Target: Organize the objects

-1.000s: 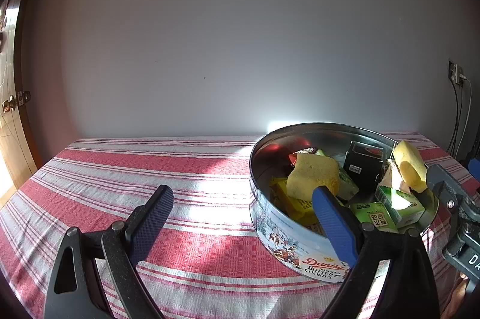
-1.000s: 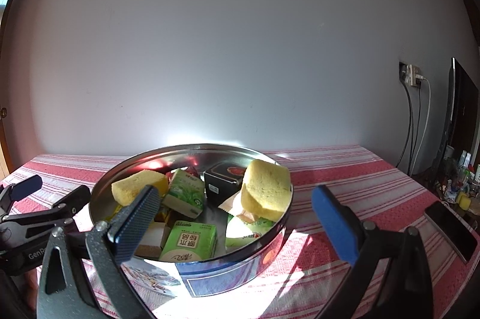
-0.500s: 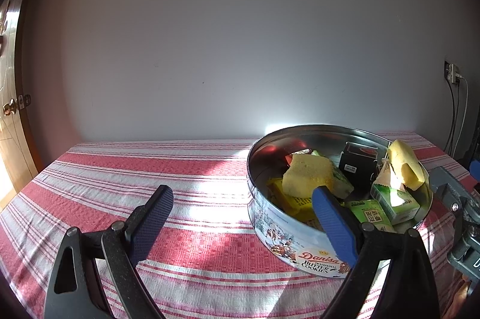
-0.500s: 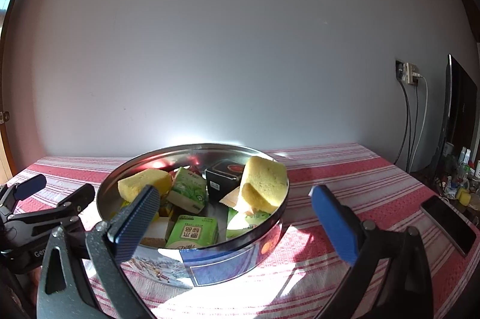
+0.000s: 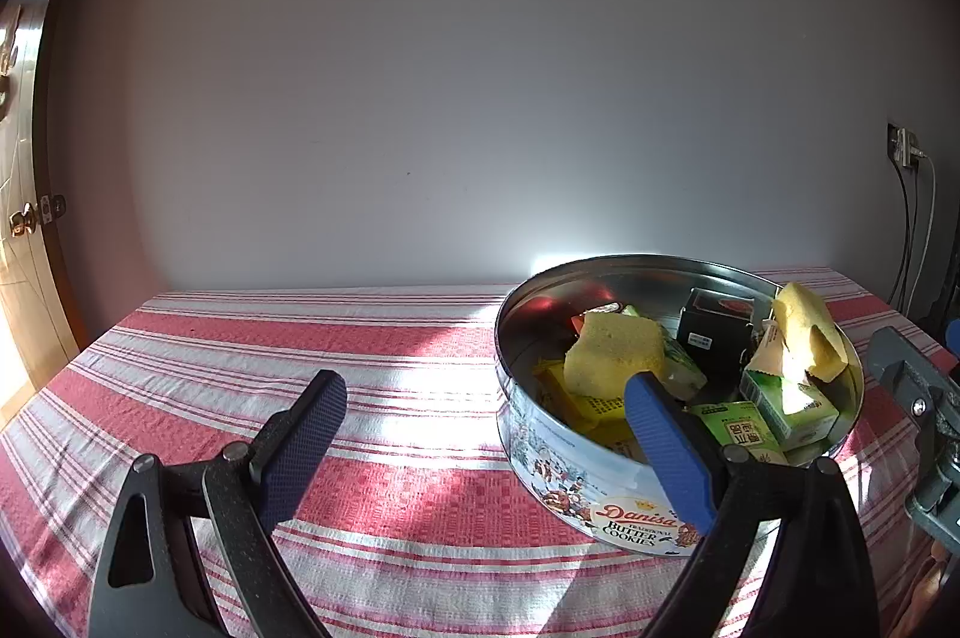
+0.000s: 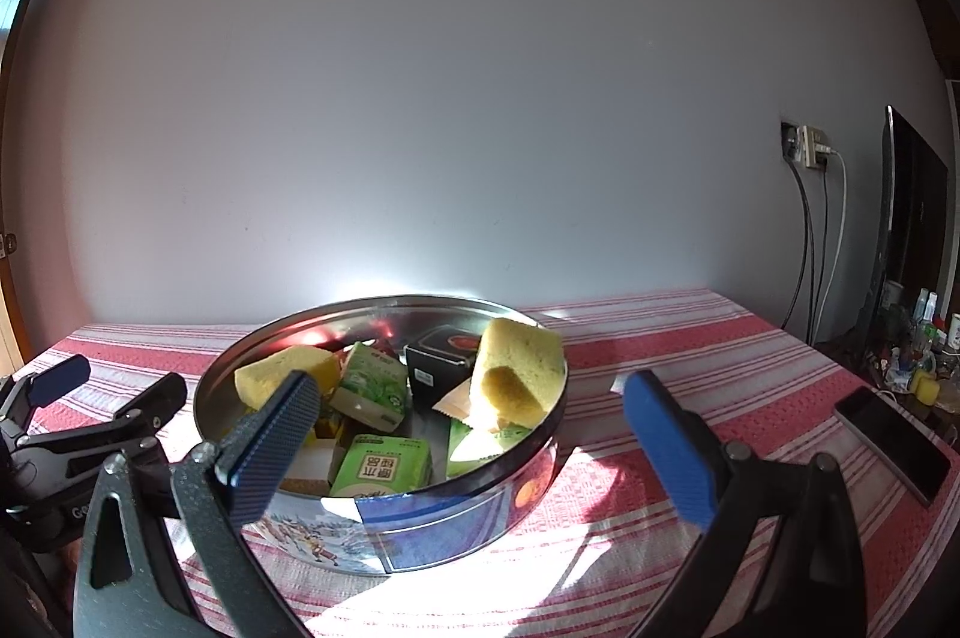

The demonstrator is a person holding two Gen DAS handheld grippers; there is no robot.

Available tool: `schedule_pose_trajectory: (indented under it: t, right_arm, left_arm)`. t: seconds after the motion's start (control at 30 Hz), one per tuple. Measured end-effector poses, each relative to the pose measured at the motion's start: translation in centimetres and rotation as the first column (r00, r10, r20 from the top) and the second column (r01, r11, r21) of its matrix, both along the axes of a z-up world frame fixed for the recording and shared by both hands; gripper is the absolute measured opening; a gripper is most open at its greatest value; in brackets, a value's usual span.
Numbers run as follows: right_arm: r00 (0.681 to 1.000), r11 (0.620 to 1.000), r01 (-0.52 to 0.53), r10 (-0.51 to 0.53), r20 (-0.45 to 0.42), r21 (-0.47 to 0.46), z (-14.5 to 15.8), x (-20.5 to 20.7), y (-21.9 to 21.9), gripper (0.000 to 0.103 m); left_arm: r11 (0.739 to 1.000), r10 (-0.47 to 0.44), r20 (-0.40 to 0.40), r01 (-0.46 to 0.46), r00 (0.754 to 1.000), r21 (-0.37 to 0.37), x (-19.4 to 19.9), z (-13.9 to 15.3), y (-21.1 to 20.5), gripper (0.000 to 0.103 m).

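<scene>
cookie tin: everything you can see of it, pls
The tin is round, shallow, shiny metal and lidless, with a printed winter scene and "Danisa Butter Cookies" on its wall. It sits flat on the striped tablecloth, crammed with two yellow sponges, green cartons and a black box; one sponge leans on the rim. Neither gripper touches it.

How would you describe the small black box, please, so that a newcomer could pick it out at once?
On the red-striped tablecloth stands a round cookie tin, open and full of small items. The black box sits toward the tin's back, between a green carton and a yellow sponge leaning on the rim. It is the only dark item there.
</scene>
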State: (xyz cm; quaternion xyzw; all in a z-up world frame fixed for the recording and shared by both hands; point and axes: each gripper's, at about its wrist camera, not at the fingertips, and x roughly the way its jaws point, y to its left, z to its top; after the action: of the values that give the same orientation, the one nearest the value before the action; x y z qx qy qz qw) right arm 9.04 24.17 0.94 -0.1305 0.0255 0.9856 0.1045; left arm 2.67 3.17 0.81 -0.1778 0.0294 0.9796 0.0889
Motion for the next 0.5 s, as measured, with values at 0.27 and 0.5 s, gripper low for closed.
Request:
schedule_pose_trajectory:
  t: [0.27,0.5]
  right_arm:
    - [0.999,1.0,0.018,-0.018,-0.033,0.01,0.25,-0.01,0.14,0.103]
    - [0.999,1.0,0.009,-0.008,-0.051,0.03,0.47,0.37,-0.17,0.103]
  left_arm:
    - [1.0,-0.008,-0.013,0.008,1.0,-0.012,0.34,0.03,0.19,0.095]
    - [1.0,-0.004,-0.005,0.004,1.0,-0.009,0.18,-0.06,0.02,0.095]
